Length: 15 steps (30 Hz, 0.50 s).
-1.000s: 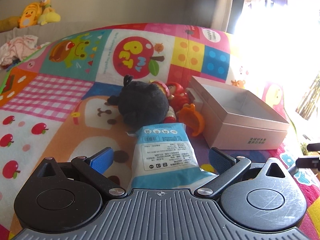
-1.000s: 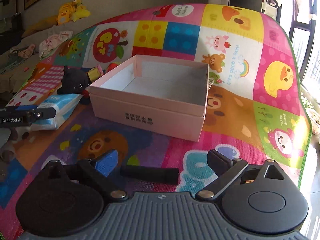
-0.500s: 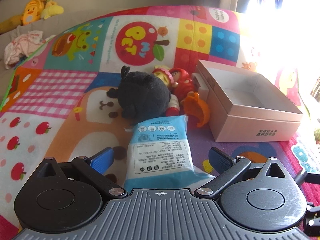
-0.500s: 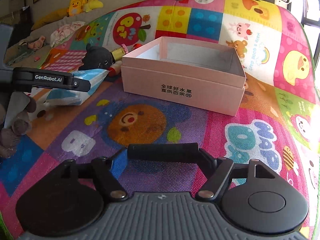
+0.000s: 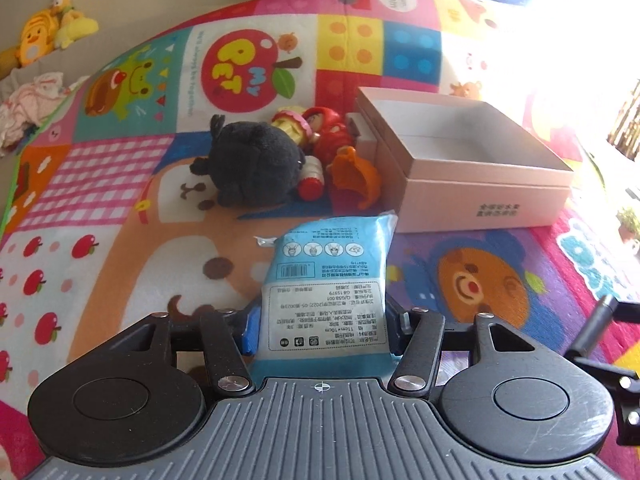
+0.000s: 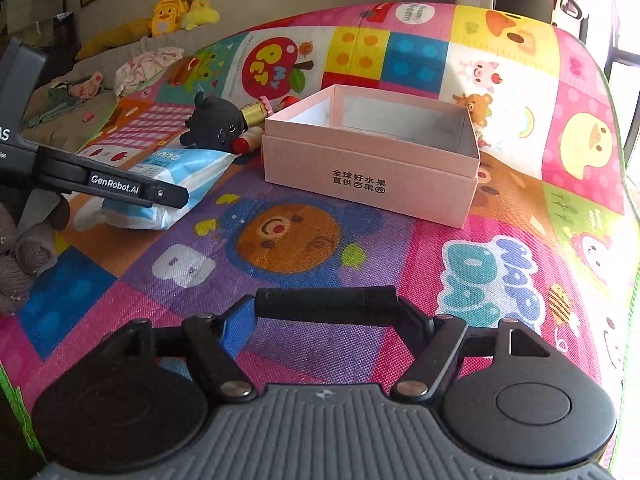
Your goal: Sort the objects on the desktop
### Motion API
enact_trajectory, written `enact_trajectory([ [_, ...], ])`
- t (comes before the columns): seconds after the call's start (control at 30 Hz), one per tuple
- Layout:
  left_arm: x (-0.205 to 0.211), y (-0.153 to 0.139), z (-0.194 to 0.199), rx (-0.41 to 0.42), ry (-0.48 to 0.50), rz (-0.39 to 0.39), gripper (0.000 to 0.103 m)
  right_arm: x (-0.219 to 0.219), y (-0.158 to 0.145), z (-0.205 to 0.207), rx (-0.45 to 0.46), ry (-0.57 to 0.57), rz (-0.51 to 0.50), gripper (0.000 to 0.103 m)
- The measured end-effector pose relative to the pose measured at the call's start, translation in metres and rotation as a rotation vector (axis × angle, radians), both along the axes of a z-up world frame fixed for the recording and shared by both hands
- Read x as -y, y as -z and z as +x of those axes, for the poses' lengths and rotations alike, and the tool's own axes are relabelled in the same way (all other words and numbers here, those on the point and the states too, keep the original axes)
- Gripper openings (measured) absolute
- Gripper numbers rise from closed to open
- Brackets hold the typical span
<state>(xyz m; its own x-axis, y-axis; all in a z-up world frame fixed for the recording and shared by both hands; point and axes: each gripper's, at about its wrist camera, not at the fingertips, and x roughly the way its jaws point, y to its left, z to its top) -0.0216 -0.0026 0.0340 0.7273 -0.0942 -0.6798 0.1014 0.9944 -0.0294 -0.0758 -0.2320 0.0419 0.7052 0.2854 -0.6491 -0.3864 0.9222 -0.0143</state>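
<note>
My left gripper (image 5: 320, 330) is closing on a blue wet-wipe packet (image 5: 326, 292), its long axis running straight ahead toward the pink box (image 5: 476, 196), which is lying ahead and to the right, open and empty. My right gripper (image 6: 326, 316) is gripping a black cylinder (image 6: 326, 299) crosswise, the box ahead of it.

Blown-out window glare, fisheye-warped edges

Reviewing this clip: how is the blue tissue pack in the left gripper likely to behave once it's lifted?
The tissue pack looks like soft film wrap, so it will probably dent as the left gripper closes on its sides. Its free far end may sag. It seems light for its size, and the glossy film could slip.
</note>
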Motion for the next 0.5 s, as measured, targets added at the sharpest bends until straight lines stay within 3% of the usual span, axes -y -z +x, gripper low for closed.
enact_trajectory([
  [0.27, 0.037, -0.022, -0.041, 0.012, 0.238, -0.07, 0.06, 0.012, -0.024, -0.012, 0.041, -0.036, 0.002, 0.075],
  [0.37, 0.049, -0.042, -0.029, 0.084, 0.276, -0.09, 0.06, 0.016, -0.038, -0.018, 0.08, -0.051, 0.018, 0.075],
  [0.5, 0.068, -0.067, 0.019, 0.192, 0.263, -0.092, 0.06, 0.02, -0.05, -0.017, 0.134, -0.031, 0.039, 0.075],
])
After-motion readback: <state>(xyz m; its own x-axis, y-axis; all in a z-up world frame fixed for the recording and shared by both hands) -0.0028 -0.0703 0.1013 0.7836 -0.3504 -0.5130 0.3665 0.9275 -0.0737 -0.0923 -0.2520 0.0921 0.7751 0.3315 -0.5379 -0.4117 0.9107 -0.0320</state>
